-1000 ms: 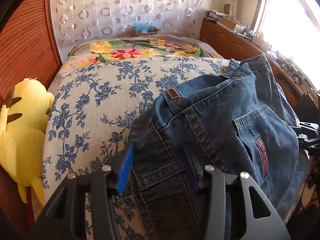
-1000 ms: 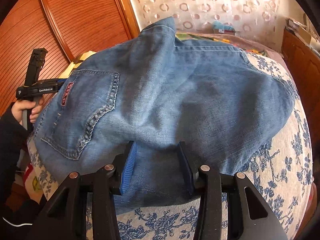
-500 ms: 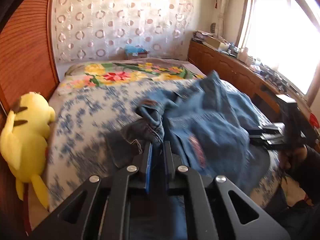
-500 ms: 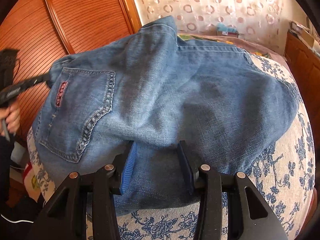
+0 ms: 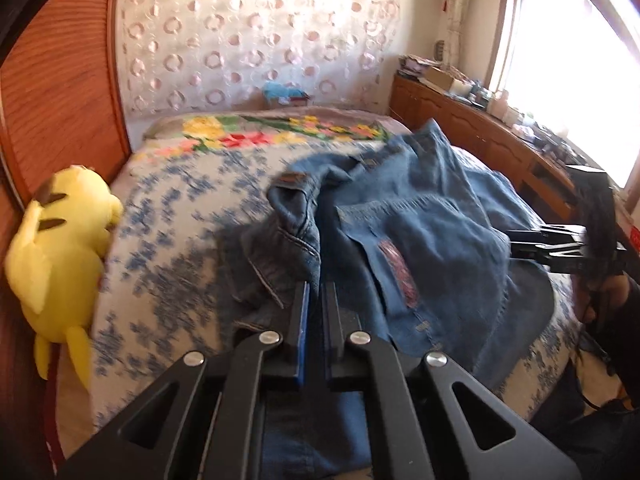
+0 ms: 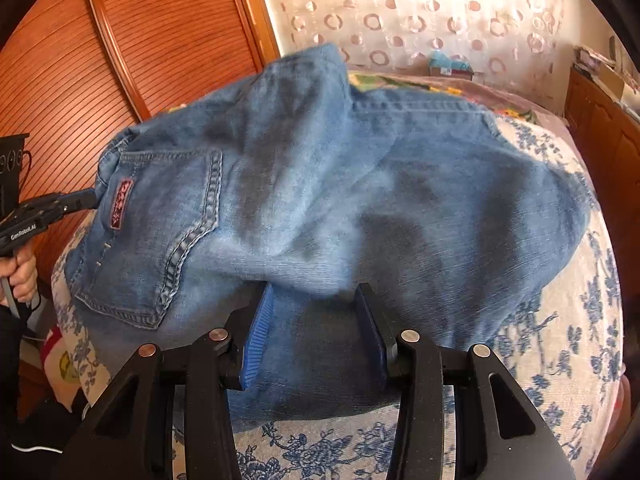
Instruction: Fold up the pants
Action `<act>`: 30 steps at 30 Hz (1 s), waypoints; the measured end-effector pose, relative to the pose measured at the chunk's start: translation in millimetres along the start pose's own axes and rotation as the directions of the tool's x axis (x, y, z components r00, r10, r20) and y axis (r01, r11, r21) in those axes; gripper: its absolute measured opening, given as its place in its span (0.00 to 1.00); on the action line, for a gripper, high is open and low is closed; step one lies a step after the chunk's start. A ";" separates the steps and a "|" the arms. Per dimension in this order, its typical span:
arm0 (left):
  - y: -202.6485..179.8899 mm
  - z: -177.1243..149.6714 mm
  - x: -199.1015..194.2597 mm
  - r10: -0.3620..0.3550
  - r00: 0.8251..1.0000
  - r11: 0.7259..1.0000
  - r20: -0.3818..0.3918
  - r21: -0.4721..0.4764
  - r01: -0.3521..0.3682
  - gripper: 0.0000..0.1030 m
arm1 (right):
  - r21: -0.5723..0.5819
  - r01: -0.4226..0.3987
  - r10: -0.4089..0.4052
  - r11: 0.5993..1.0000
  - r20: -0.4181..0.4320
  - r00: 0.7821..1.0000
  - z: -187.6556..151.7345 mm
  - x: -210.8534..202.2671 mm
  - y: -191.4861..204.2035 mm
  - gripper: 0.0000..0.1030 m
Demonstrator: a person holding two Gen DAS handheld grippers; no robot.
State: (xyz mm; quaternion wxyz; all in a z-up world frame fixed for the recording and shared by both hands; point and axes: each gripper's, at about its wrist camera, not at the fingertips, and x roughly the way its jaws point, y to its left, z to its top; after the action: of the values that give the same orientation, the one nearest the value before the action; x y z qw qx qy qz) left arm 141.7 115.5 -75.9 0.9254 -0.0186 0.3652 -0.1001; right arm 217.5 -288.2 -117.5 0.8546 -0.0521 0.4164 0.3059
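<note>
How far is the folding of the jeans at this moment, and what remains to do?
Done: the jeans lie on the bed, and the left gripper has shut on the waistband edge. In hand: that edge is lifted and bunched. The right gripper is open, with denim between its fingers but not clamped. Left: no neat fold shows, so the fabric must still be flattened and folded.

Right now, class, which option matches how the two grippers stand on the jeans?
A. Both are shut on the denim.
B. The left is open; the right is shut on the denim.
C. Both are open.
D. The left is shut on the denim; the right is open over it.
D: the left gripper has its pads pinched on a fold of the jeans, while the right gripper stands spread over the denim.
</note>
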 end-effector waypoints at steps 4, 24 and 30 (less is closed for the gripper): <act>24.3 14.8 -10.4 0.070 0.996 0.997 0.055 -0.034 -0.068 0.00 | 0.036 0.054 -0.056 0.998 0.051 0.997 8.4 -15.8 -19.3 0.42; 37.9 33.2 -4.1 0.088 0.994 0.995 0.058 -0.060 -0.085 0.25 | 0.358 0.182 -0.211 0.916 0.043 0.977 19.2 -29.6 -163.9 0.49; 25.6 34.4 6.2 0.042 0.998 0.998 0.049 -0.055 -0.040 0.48 | 0.402 0.120 -0.149 0.908 0.042 0.988 21.7 -19.1 -171.0 0.49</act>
State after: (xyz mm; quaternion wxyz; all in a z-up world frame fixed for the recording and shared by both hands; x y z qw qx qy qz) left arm 173.9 137.9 -57.6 0.9353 -0.0385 0.3446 -0.0708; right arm 320.2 -427.9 -117.5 0.8808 0.1052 0.4341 0.1569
